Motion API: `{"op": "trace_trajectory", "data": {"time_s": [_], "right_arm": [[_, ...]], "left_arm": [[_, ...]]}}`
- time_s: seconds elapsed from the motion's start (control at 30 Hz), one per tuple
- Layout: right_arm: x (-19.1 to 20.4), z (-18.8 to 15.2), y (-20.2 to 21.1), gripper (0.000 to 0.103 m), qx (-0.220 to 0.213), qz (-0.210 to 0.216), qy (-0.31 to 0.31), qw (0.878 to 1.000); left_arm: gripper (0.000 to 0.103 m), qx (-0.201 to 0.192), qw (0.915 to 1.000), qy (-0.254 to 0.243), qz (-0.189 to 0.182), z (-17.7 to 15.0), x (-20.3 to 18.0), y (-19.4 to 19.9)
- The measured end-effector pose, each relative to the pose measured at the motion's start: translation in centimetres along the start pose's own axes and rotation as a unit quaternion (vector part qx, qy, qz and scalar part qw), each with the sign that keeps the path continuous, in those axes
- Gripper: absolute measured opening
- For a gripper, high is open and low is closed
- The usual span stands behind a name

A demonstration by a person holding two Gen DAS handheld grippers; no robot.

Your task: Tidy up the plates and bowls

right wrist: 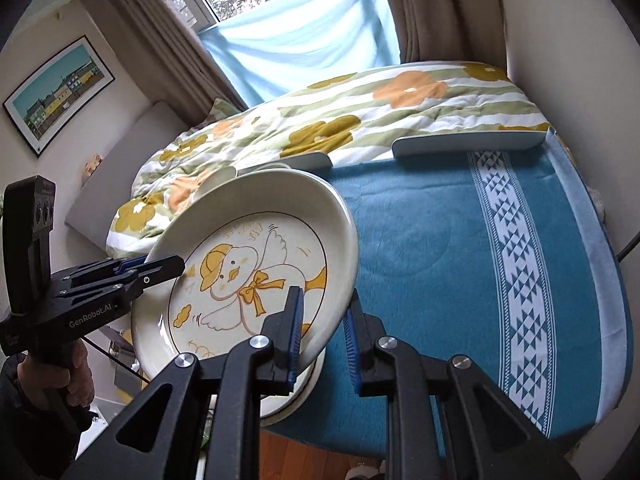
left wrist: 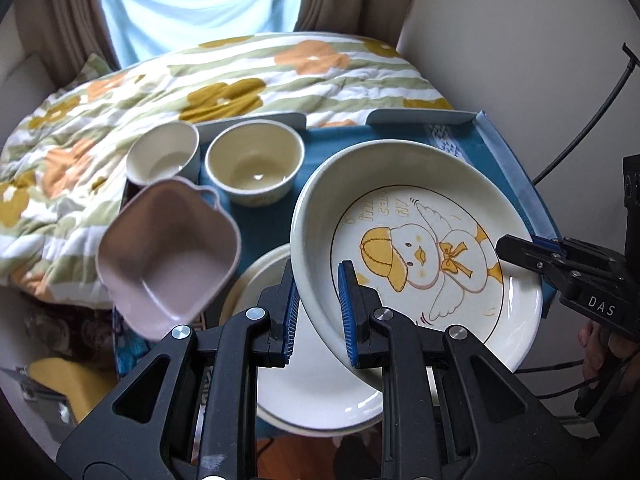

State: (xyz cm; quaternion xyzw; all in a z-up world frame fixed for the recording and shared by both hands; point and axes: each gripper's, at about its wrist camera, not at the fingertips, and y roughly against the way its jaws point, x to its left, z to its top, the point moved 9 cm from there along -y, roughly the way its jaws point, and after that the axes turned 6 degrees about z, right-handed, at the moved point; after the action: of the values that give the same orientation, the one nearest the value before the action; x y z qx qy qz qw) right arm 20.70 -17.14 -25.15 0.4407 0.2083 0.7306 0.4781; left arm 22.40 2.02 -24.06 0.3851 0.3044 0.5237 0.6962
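Nearest my left camera, the left gripper (left wrist: 318,312) is clamped narrow on the near rim of the duck plate (left wrist: 416,248), one blue pad outside the rim and one inside. I see the right gripper (right wrist: 322,336) pinching the opposite edge of that same plate the same way, so both claws carry it between them, tilted and raised clear of the white plates (left wrist: 320,396) stacked just under it. To the left of my left claw sits a pink square bowl (left wrist: 168,256), blurred. Past it I make out a white bowl (left wrist: 164,156) and a cream bowl (left wrist: 254,164) side by side near the far edge of the blue tablecloth (right wrist: 432,248). On the right-hand view the cloth lies bare up to its patterned white band. Beyond the table lies a flowered quilt (left wrist: 200,84), then the curtains (right wrist: 168,52) and window
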Motion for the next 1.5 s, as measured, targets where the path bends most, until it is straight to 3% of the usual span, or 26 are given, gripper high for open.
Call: {"op": "trace_trajectory", "data": {"time_s": [0.13, 0.37, 0.8, 1.17, 1.5], "right_arm": [[0.7, -1.9, -1.6, 0.018, 0.026, 0.004, 0.017, 1.000], [0.8, -4.7, -4.7, 0.018, 0.068, 0.012, 0.042, 0.997], [1.2, -5.2, -7.1, 0.018, 0.086, 0.020, 0.081, 0.993], [1.5, -5.4, -7.4, 0.018, 0.095, 0.017, 0.095, 0.991], [1.7, -5.5, -7.8, 0.018, 0.102, 0.005, 0.118, 0.988]], "left_arm": [[0.017, 0.023, 0.9992, 0.033, 0.002, -3.7, 1.2, -1.3], [0.017, 0.057, 0.9958, 0.071, 0.009, -7.5, 2.1, -4.2], [0.017, 0.072, 0.9914, 0.107, 0.022, -9.2, 3.2, -6.6], [0.017, 0.076, 0.9908, 0.073, 0.085, -8.8, 3.0, -7.5], [0.018, 0.071, 0.9850, 0.023, 0.156, -8.3, 2.7, -7.5]]}}
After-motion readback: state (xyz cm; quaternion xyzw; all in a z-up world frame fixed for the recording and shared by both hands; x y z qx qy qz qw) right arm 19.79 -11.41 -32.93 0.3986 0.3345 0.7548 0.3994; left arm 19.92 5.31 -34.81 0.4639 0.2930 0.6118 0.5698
